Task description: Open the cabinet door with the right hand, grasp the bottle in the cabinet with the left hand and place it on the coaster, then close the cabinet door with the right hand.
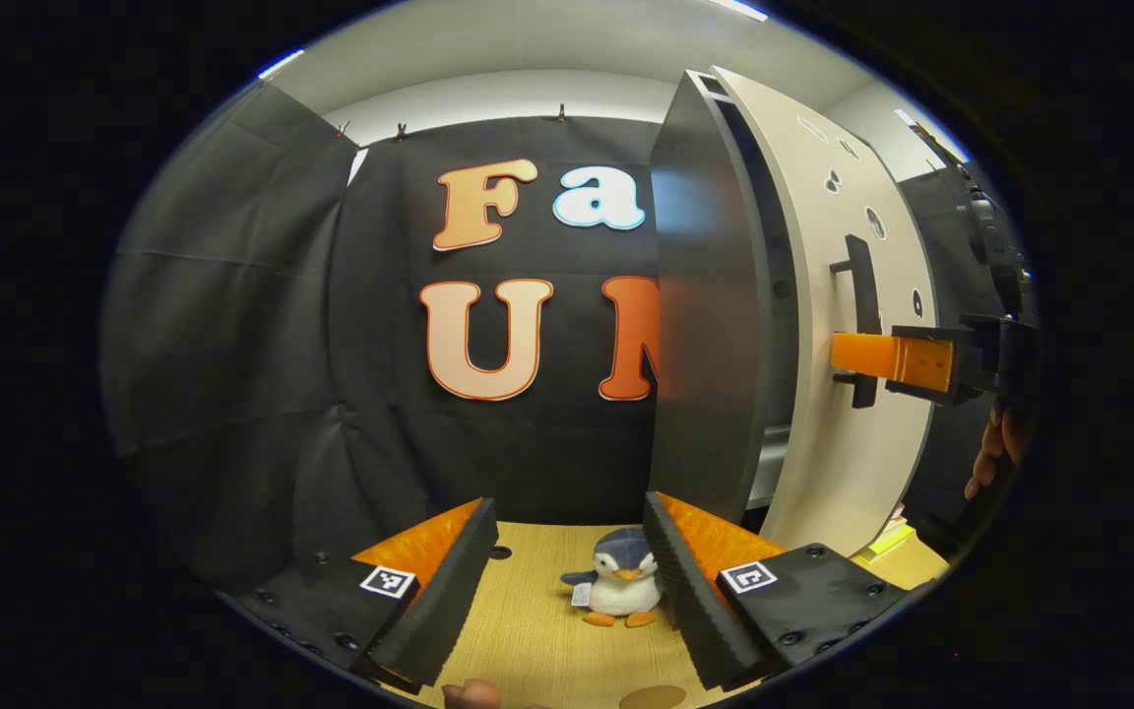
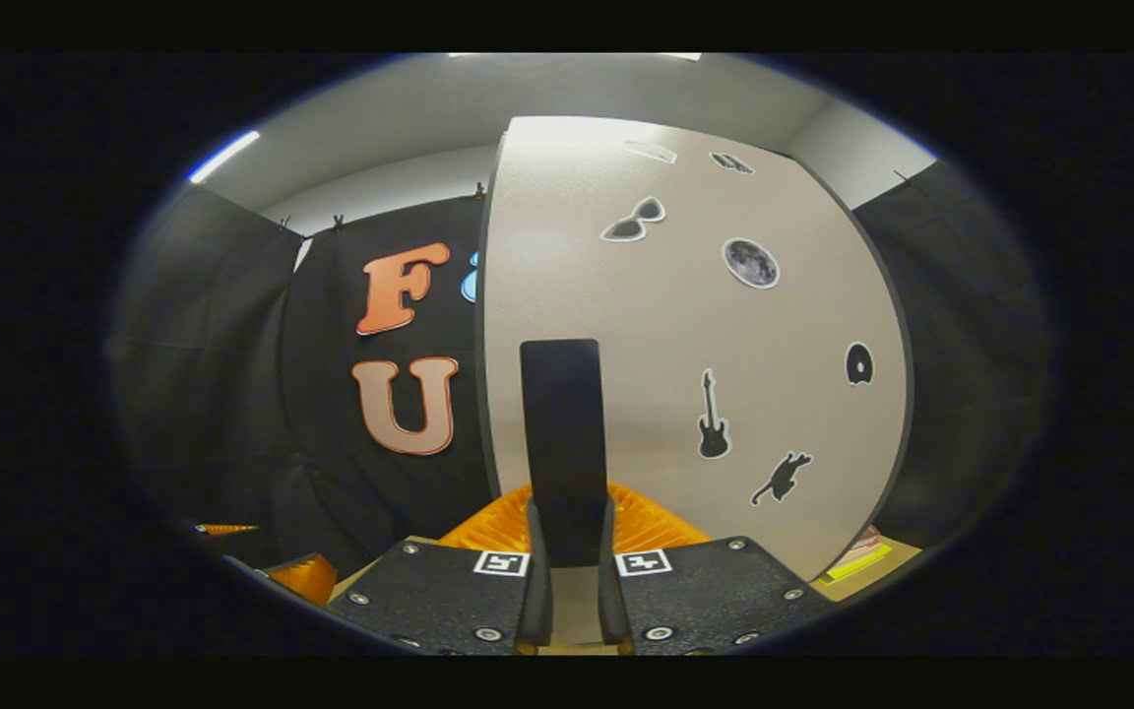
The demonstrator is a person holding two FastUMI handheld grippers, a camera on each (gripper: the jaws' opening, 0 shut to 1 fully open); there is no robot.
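A cabinet stands at the right of the left gripper view, with a dark side panel (image 1: 705, 325) and a pale door (image 1: 852, 325) that stands ajar, leaving a narrow gap onto the dim inside. My right gripper (image 1: 857, 356) is shut on the door's black vertical handle (image 1: 862, 286). In the right gripper view the handle (image 2: 561, 433) runs up between my right gripper's (image 2: 567, 512) fingers, in front of the stickered door (image 2: 685, 325). My left gripper (image 1: 569, 504) hangs open over the wooden table (image 1: 528, 630). A round brown coaster (image 1: 653, 697) lies at the bottom edge.
A small penguin plush (image 1: 621, 589) sits on the table between my left fingers. Yellow-green books (image 1: 887, 540) lie at the cabinet's foot, also seen as a stack (image 2: 857, 561). A person's hand (image 1: 995, 453) holds the right gripper.
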